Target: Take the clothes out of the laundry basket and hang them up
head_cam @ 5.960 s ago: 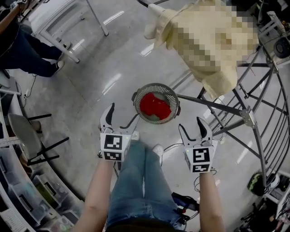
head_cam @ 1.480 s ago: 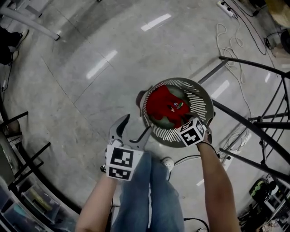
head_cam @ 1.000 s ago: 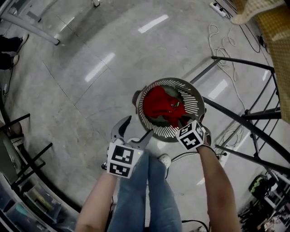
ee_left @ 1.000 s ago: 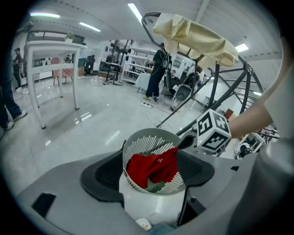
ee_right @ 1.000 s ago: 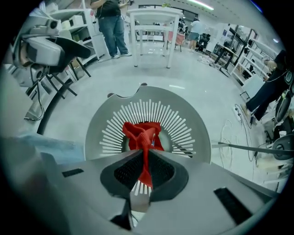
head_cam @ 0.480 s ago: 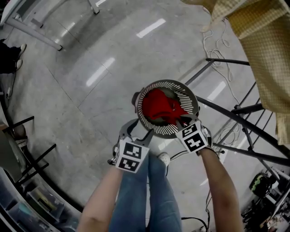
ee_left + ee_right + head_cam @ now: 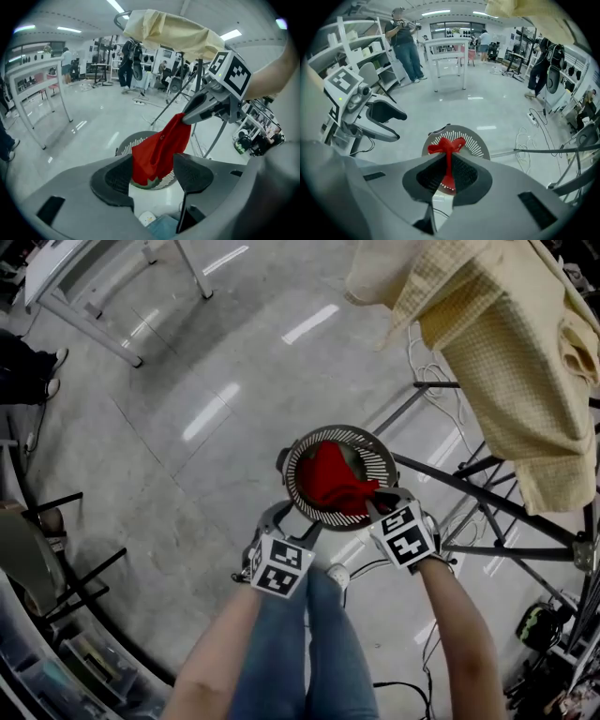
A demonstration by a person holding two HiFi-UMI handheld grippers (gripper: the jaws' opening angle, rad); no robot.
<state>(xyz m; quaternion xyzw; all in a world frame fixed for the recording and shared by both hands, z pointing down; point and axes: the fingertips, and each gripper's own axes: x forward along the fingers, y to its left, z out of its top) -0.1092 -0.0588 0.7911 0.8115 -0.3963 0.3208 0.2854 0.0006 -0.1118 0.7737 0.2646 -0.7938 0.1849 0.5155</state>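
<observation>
over the near rim of the laundry basket [image 7: 382, 452], the right tongs [image 7: 375, 499] clench a crumpled red garment [image 7: 330, 479] draping into it; the left tongs [image 7: 286, 521] alongside, just narrowed yet apart, grip nothing.

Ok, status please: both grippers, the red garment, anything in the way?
Right gripper shut on red garment, hanging over basket. Left gripper open, jaws just closed partway, nothing gripped. Rack bars close beside basket.

The garment [image 7: 330, 480] is red; the basket [image 7: 382, 457] is grey with pale slats; the cloth [image 7: 506, 343] is pale yellow, finely checked; the jeans [image 7: 281, 643] are blue.
</observation>
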